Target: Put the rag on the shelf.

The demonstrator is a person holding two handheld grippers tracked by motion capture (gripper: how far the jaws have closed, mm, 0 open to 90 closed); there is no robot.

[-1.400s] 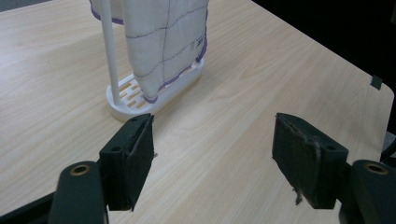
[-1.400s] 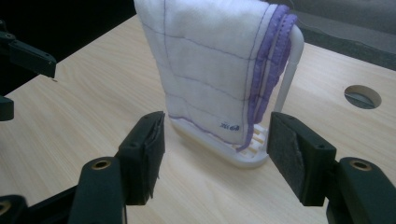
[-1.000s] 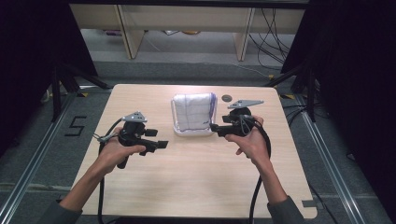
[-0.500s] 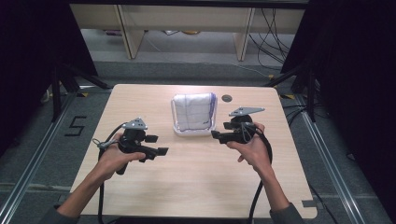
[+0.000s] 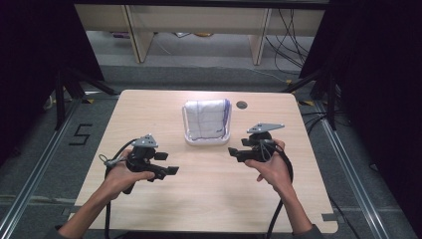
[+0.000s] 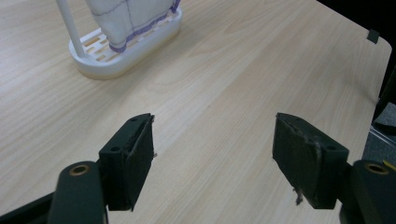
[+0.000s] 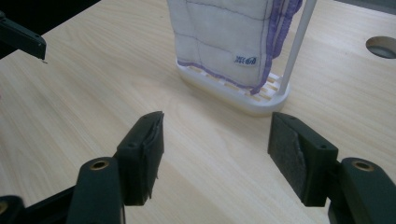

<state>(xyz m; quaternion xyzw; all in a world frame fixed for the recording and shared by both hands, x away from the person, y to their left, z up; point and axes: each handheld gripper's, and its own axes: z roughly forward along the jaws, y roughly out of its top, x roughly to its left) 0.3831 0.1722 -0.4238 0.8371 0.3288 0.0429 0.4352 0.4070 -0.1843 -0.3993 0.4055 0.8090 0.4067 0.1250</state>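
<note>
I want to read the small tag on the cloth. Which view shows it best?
The right gripper view: the cloth hangs close, its blue-printed tag facing the camera. The high view shows the cloth far off, the tag a speck. The left gripper view catches only its lower edge.

- Table: light wood top, centre of the high view; round cable hole near its upper right.
- White slatted rack: upper centre of the table, holding a white cloth with purple stitching.
- Floor marking "5": left of the table.
- Cables: upper right.
</note>
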